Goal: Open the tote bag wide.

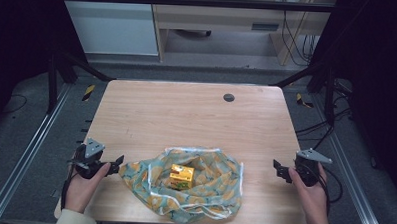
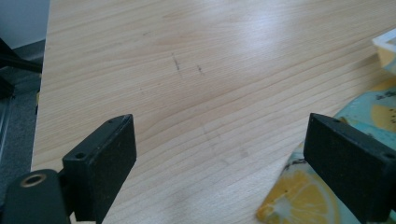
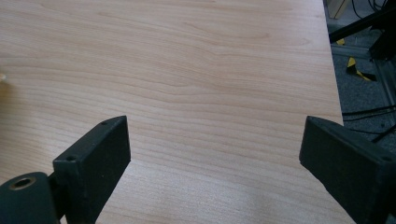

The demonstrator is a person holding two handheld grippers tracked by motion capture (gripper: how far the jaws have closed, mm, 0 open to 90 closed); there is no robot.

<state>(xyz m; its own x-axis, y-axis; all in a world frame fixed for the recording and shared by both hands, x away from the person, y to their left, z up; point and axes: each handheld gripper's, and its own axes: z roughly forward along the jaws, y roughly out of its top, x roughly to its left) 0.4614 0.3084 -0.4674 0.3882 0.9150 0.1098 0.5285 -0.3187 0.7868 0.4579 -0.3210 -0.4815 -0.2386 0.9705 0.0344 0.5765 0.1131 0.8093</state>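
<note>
A crumpled cloth bag (image 1: pixel 204 184) printed with lemon slices on teal lies at the table's front middle. On it rests a small yellow carton (image 1: pixel 180 176). My left gripper (image 1: pixel 117 165) is held open just left of the bag's corner; in the left gripper view the lemon fabric (image 2: pixel 299 200) lies beside the right jaw, and nothing is between the jaws. My right gripper (image 1: pixel 280 170) is open near the table's right edge, apart from the bag, with bare wood between its jaws (image 3: pixel 215 154).
The wooden table (image 1: pixel 186 111) has a round grommet hole (image 1: pixel 229 97) at the back right. Black frame bars and cables stand around the table, with a desk beyond. The table's right edge (image 3: pixel 334 84) drops to grey floor.
</note>
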